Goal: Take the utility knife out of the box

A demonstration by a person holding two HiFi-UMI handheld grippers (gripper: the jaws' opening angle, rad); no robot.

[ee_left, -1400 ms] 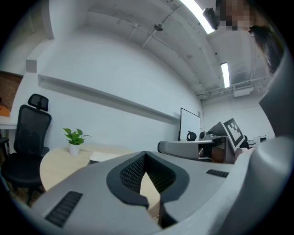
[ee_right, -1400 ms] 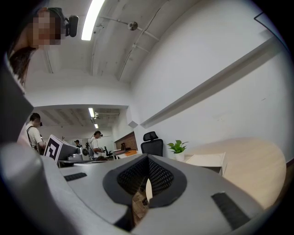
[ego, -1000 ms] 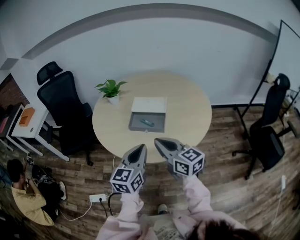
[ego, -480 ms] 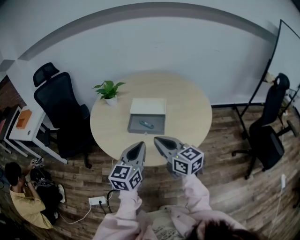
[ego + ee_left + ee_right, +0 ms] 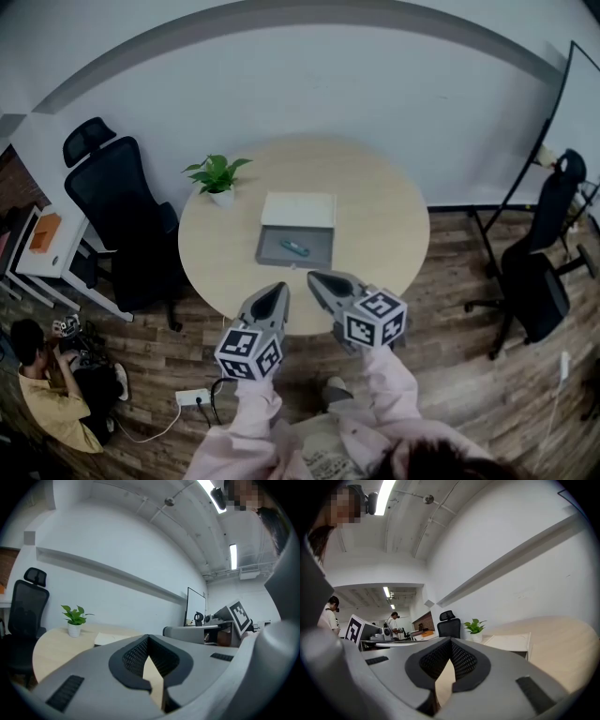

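**Approaching the open box with both grippers empty**

From the head view, a round, pale wooden table (image 5: 375, 225) fills the middle of an office with a plank floor. A black office chair (image 5: 122, 211) stands at its left and another (image 5: 539, 272) stands well off to the right. A small potted plant (image 5: 218, 178) sits on the table's left side.

Near the table's centre lies a shallow grey box (image 5: 272, 251). It is open, and its white lid (image 5: 298, 209) lies flat against the far edge.

At the table's near edge, the person holds two grey grippers side by side, each carrying a marker cube and each aimed toward the box. In both gripper views, the tips of the left gripper (image 5: 278, 292) and the right gripper (image 5: 314, 278) meet with nothing between them. Both are well apart from the box.

The utility knife (image 5: 294, 247) is the smallest thing here. It is a slim teal object lying flat on the box's grey floor, a little right of centre and slightly angled. It is too small to tell whether a blade is showing.

The step in hand appears to be the approach, since nothing has been gripped. The next move likely calls for these actions:
- Carry one gripper over the box and part its jaws.
- Lower them across the knife's narrow body.
- Close firmly, then lift the knife clear of the low walls.
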